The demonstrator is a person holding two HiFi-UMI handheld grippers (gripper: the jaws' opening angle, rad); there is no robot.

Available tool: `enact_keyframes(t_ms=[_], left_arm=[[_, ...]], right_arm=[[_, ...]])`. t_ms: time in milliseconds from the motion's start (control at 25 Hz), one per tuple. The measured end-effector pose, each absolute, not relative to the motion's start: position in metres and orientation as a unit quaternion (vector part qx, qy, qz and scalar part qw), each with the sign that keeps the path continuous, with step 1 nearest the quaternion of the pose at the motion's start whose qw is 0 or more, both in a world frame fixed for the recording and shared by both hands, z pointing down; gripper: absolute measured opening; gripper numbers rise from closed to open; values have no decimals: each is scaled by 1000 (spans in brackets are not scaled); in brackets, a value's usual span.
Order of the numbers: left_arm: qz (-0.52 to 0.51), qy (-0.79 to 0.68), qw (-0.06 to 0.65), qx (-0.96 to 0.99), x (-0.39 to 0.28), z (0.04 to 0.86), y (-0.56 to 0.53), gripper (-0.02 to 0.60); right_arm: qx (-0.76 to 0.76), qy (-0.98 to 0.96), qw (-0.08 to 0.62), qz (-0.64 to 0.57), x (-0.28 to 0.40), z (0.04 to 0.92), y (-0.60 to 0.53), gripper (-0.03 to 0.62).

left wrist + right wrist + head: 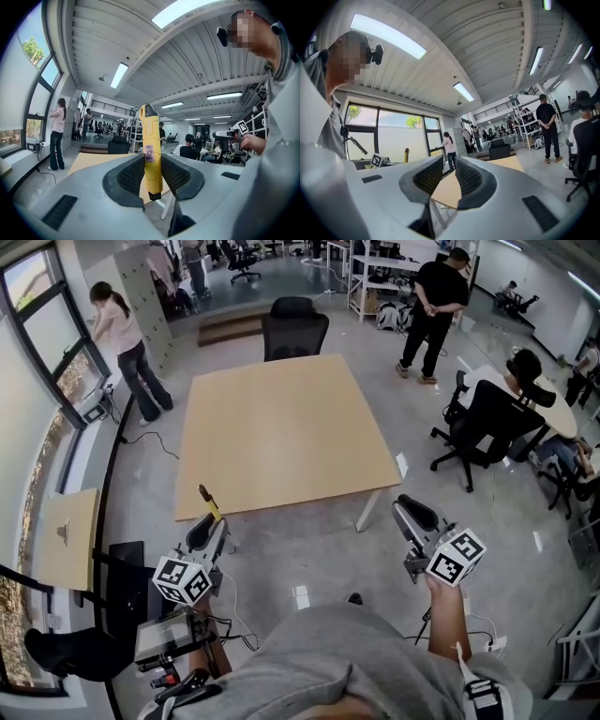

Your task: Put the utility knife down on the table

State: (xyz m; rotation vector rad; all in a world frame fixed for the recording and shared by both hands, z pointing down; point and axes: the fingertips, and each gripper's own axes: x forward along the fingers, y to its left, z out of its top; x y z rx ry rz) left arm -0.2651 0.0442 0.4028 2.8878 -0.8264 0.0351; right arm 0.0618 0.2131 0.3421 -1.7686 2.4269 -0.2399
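A yellow utility knife [150, 150] stands upright between the pads of my left gripper [151, 177], which is shut on its lower body. Its dark tip points up. In the head view the knife [208, 502] sticks up out of the left gripper [202, 532], just short of the near left corner of the bare wooden table [281, 427]. My right gripper [412, 514] is held off the table's near right corner. In the right gripper view its jaws [449, 174] stand a little apart with nothing between them.
A black office chair [293, 326] stands at the table's far side. People stand at the back left [127, 352] and back right [433, 306], and another sits at the right [511, 404]. A small wooden side table [66, 535] and cabled equipment [164, 638] are at the left.
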Motion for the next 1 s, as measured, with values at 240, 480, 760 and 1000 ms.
enact_keyframes(t_ms=[240,480,760,1000], left_arm=[[20,-309,62,949,-242,392,40,107],[31,-327,58,943,-196,384,43,107],[37,-319,56,945,-122,388,44,107],[51,-296,50,953,-80,386,31,107]], right_arm=[[-560,821,79,-78,102,338,186,80],[-548,828,89,-82,157,337,176,80],[-551,824,95,-91,227,352,179,80],[-575,806,106,-93,269,355,189,80]])
